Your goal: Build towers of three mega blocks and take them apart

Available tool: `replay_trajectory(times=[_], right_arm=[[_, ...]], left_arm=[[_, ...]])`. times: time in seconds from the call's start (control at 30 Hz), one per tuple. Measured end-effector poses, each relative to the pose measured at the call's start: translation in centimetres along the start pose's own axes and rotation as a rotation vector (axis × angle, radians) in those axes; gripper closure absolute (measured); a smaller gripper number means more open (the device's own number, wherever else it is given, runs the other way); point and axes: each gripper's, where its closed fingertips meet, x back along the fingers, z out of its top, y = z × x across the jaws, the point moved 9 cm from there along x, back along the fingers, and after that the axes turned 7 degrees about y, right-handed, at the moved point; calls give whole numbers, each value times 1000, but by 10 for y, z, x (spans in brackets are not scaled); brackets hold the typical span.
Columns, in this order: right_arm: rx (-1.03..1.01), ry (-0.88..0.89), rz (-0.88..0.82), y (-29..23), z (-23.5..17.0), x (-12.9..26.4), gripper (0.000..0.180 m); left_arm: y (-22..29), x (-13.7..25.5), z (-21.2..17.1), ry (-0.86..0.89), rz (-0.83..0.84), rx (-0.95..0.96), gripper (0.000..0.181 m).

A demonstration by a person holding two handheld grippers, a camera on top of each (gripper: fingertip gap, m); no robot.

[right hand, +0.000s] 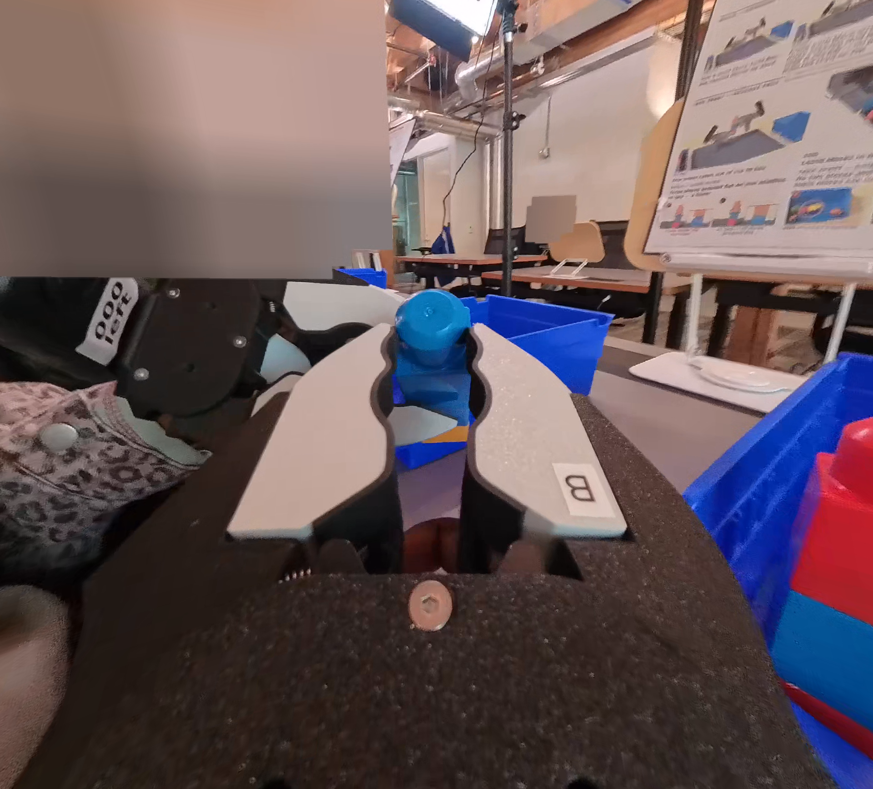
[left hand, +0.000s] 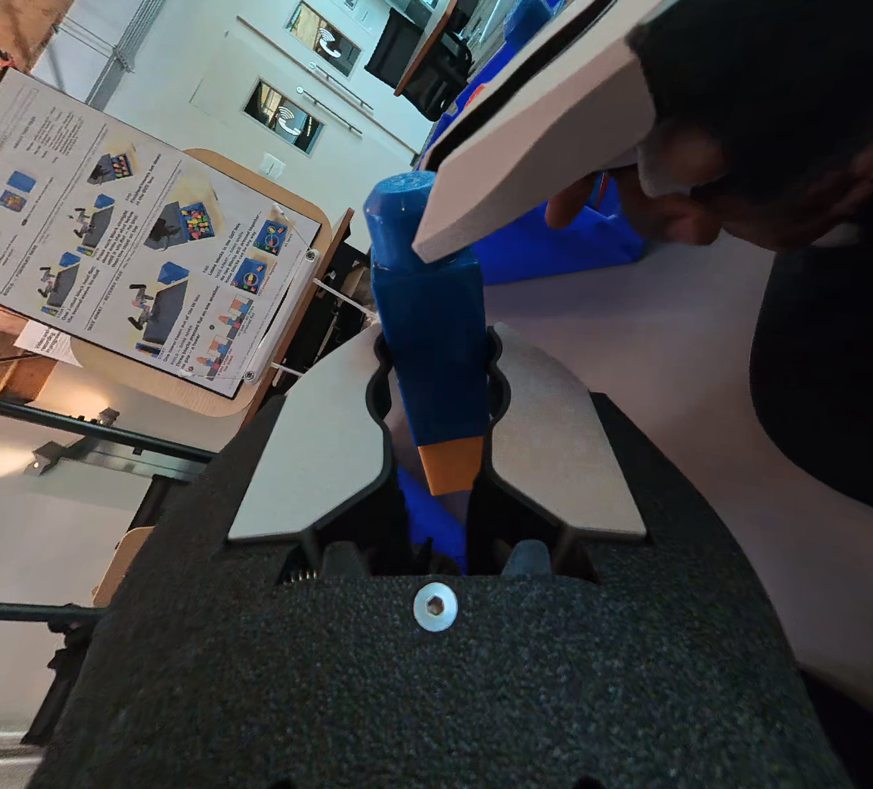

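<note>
Closest to us, the left tongs (left hand: 437, 369) are pinching a blue block (left hand: 432, 360) by its flat sides, both grey fingers (left hand: 330, 445) pressed against it with no gap. We see an orange block (left hand: 451, 466) attached to the end of the blue block nearest the camera, lying between the finger bases, and a further blue piece (left hand: 432, 523) just behind it; whether that piece is joined to the stack we cannot tell. The stud of the blue block points away from us, and the right tongs (right hand: 431, 343) are closed on that stud end, one finger on each side, the finger edges touching the plastic. In the left wrist view we see one grey finger (left hand: 534, 152) of the right tongs crossing over the stud from the upper right, with a hand (left hand: 661, 204) behind it. In the right wrist view the body of the left tongs enters from the left, next to a patterned sleeve (right hand: 71, 454). Below the stack lies the pale bench (left hand: 661, 341). Just beyond the held block stands a blue bin (right hand: 543, 341) on the bench. At the right edge of the right wrist view, a second blue bin (right hand: 756, 473) holds a red block (right hand: 845, 525) stacked on a blue one. Farther back, we note an illustrated instruction sheet (left hand: 141, 246) on a stand, a lamp on a black pole (right hand: 508, 152), and desks against a white wall.
</note>
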Motion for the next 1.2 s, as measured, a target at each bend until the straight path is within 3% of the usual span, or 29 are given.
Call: replay_trajectory(times=[0.13, 0.3, 0.47, 0.6, 0.8, 0.97, 1.2], right_arm=[[110, 49, 6, -5, 5, 3, 153], [141, 145, -42, -2, 14, 9, 153], [220, 222, -151, 5, 35, 14, 153], [349, 253, -307, 22, 72, 18, 153], [435, 159, -476, 66, 111, 7, 153], [364, 4, -627, 106, 95, 2, 153], [325, -159, -728, 120, 69, 0, 153]], left_arm=[[1, 2, 1, 123, 37, 53, 143], [-6, 10, -11, 377, 133, 411, 123], [-15, 14, -23, 446, 144, 603, 129], [-17, 10, -34, 334, 194, 618, 136], [-16, 10, -33, 335, 177, 591, 137], [-11, 7, -32, 296, 160, 500, 139], [-6, 5, -30, 288, 125, 447, 140]])
